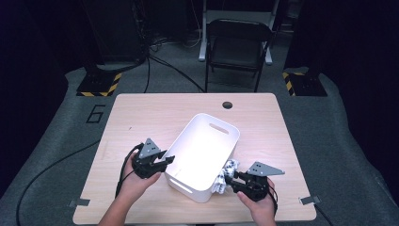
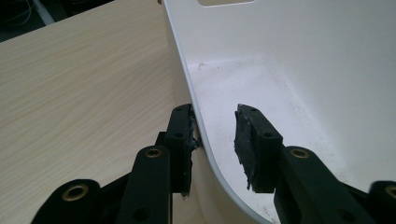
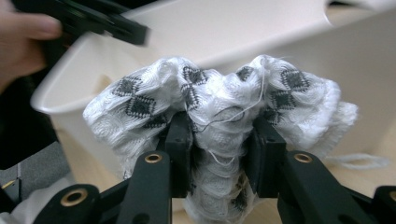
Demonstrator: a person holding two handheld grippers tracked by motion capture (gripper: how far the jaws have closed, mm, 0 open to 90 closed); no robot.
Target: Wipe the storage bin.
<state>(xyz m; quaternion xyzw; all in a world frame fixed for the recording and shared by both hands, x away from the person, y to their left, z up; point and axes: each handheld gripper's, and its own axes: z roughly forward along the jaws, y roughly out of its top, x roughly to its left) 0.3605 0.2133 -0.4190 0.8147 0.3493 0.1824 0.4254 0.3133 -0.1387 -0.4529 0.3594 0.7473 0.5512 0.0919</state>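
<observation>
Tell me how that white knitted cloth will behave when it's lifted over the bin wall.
The knitted cloth, bunched in the right gripper, probably stays floppy. Loose threads may snag the white bin rim.

Wht/blk knit cloth (image 3: 219,112) bunched, touching upright wht bin (image 1: 202,146).

A white rectangular plastic bin (image 1: 202,157) is seen at the centre of a light wooden table (image 1: 141,117). The left gripper (image 1: 165,161) is held against the bin's left wall. At lower right, a bunched white cloth with dark patterning (image 1: 225,176) is clamped by the right gripper (image 1: 229,181), just beside the bin's near corner.
</observation>
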